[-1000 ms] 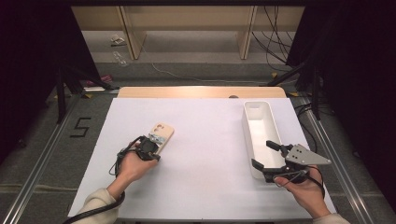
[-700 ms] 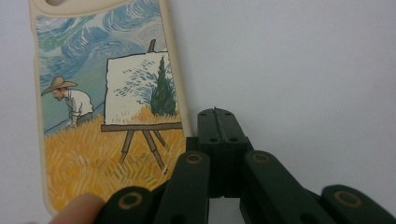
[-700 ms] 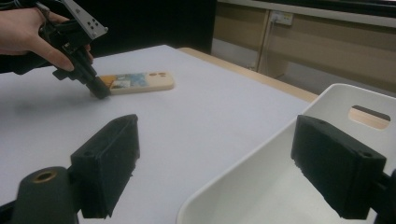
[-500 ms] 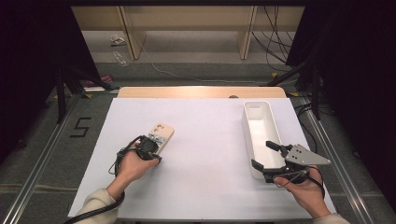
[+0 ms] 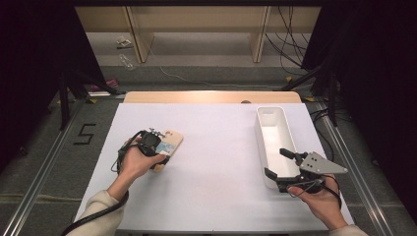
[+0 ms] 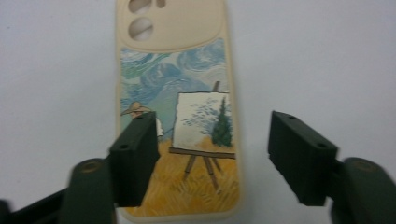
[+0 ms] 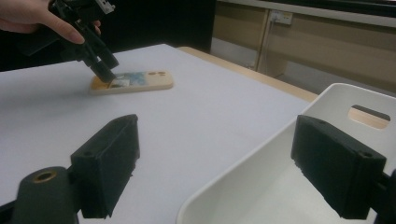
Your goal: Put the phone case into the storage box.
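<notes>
Jaws of the left gripper (image 6: 212, 163) spread wide over a cream painted-scene phone case (image 6: 177, 112) lying flat near the white counter's (image 5: 216, 147) left edge; the right gripper (image 7: 229, 172) gapes empty over a long white plastic bin (image 5: 273, 137) by the right edge.

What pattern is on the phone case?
Cream phone case with a painted easel scene; clearest in the left gripper view.

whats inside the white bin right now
The white bin looks empty: bare floor in the high view. The right gripper is open across its near wall, hiding part of the near end.
</notes>
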`<state>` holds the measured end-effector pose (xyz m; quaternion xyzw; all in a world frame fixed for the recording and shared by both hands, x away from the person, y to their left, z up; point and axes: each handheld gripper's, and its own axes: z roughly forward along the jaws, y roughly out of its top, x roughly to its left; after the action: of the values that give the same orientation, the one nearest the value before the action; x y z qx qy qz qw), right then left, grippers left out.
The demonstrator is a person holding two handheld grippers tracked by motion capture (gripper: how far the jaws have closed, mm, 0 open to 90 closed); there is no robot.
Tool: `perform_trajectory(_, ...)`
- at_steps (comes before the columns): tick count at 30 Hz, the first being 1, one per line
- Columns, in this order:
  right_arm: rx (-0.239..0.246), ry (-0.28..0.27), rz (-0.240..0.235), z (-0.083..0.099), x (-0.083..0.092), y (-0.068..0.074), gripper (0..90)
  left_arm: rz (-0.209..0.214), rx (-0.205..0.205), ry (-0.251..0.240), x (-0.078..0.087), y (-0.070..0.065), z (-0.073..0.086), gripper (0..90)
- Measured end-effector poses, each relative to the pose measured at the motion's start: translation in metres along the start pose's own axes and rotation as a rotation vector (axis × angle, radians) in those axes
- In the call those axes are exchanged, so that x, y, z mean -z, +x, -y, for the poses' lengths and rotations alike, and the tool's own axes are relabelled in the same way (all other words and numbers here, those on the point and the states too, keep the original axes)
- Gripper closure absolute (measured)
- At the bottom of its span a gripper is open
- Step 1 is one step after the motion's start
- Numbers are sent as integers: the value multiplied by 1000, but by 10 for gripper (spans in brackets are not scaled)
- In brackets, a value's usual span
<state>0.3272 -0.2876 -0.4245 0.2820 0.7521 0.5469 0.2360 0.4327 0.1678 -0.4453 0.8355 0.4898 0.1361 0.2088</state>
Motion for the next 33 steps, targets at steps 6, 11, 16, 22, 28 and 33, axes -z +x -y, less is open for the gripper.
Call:
perform_trajectory(6, 1, 3, 0, 0, -1, 0, 161, -45, 26, 71, -13, 8, -10, 85)
perform_trajectory(11, -2, 3, 2, 1, 0, 0, 162, -37, 72, 115, -25, 14, -13, 0)
perform_trajectory(16, -2, 2, 4, 1, 0, 0, 162, -23, 66, 133, -29, 17, -13, 0)
perform_trajectory(22, -1, 5, 5, 1, -1, 0, 161, -14, 45, 166, -32, 20, -13, 5)
perform_trajectory(28, -3, 4, 7, 1, -1, 0, 161, -8, 26, 191, -35, 20, -12, 12)
perform_trajectory(33, -2, 5, 7, 1, -1, 0, 161, 3, 8, 208, -36, 22, -12, 31)
